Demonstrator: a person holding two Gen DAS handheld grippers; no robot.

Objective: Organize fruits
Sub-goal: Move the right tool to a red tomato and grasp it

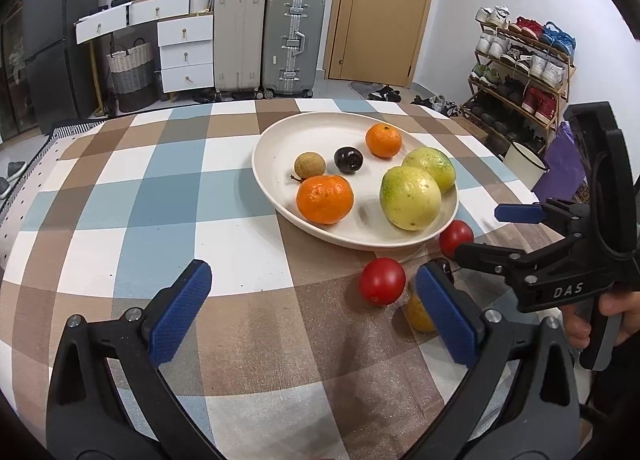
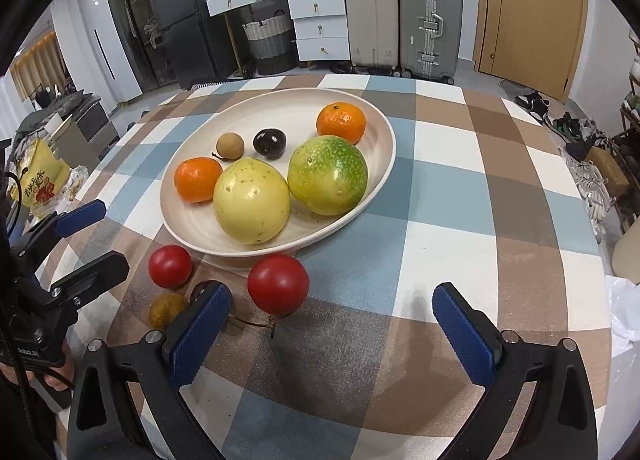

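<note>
A cream oval plate (image 1: 280, 140) (image 2: 192, 216) holds two oranges (image 1: 325, 199) (image 2: 341, 122), two yellow-green fruits (image 1: 410, 197) (image 2: 251, 200), a dark plum (image 1: 349, 159) (image 2: 270, 143) and a brown longan (image 1: 309, 165) (image 2: 230, 146). On the cloth in front of the plate lie two red tomatoes (image 1: 382, 281) (image 2: 278, 284), a yellowish longan (image 1: 418, 314) (image 2: 167, 310) and a dark fruit (image 2: 200, 290), partly hidden by fingers. My left gripper (image 1: 314, 310) is open and empty, left of the loose fruit. My right gripper (image 2: 332, 324) is open and empty, just behind one tomato.
A checked tablecloth (image 1: 160, 200) covers the table. Suitcases (image 1: 294, 44), drawers and a door stand behind it, a shoe rack (image 1: 524, 72) to the right. A yellow bag (image 2: 38, 180) lies past the table's left edge in the right wrist view.
</note>
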